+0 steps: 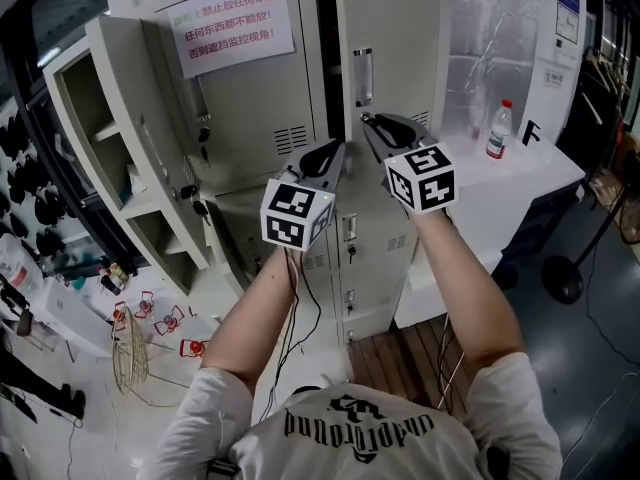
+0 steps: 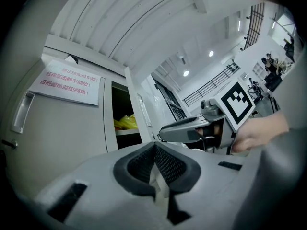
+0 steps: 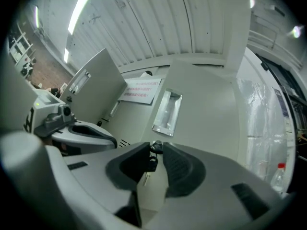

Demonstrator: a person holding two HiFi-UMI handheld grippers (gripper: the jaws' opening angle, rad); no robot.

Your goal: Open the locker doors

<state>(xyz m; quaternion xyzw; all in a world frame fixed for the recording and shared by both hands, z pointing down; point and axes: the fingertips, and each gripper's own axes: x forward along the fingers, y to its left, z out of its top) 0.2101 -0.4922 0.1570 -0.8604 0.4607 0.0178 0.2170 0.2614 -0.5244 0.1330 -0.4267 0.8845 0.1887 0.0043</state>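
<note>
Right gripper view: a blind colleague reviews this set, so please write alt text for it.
The right gripper, jaws slightly apart, points at a grey locker door with a key between its tips. Above sits the door's recessed handle; a red-lettered notice hangs to its left.

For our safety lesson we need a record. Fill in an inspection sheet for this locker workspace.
Surface: white table beside the locker, bearing a bottle.
Job's things: left door swung wide; upper right door ajar.
Clutter: wire basket and small items on the floor.
Grippers: left gripper shut, empty; right gripper at the key, grip unclear.
Cables: thin wires hang below the left gripper.
Surroundings: black stand base.
</note>
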